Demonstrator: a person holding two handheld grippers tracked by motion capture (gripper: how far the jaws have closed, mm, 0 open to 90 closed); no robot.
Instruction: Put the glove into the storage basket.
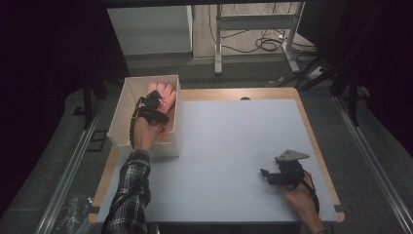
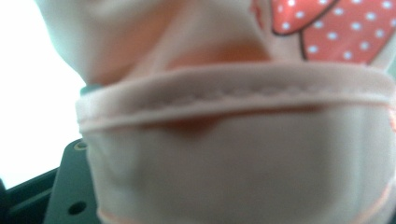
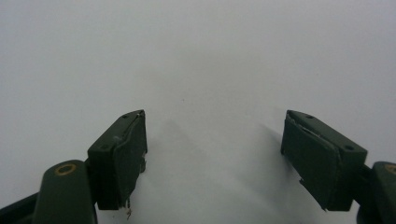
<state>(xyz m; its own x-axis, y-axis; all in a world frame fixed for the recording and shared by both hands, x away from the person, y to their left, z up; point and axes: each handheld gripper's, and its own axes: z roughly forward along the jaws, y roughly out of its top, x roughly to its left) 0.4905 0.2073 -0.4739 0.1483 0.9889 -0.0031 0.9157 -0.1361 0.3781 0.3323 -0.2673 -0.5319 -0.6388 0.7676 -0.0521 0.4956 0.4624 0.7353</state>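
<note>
A pink glove (image 1: pixel 168 95) with spread fingers lies in a white open box (image 1: pixel 122 105) at the table's far left. My left gripper (image 1: pixel 153 103) reaches down into the box, right over the glove's cuff. In the left gripper view the glove's pale pink fabric (image 2: pixel 233 154), with a stitched hem and a red dotted patch, drapes across the jaws and hides the pads. Only a black corner of the gripper's frame (image 2: pixel 63 191) shows. My right gripper (image 1: pixel 266 175) rests low at the table's near right, jaws wide apart (image 3: pixel 215 140) with nothing between them.
The pale grey table top (image 1: pixel 229 141) has a wooden rim. A person's plaid sleeve (image 1: pixel 129 195) comes in at the lower left. Metal table legs and cables (image 1: pixel 258 41) stand on the floor beyond the far edge.
</note>
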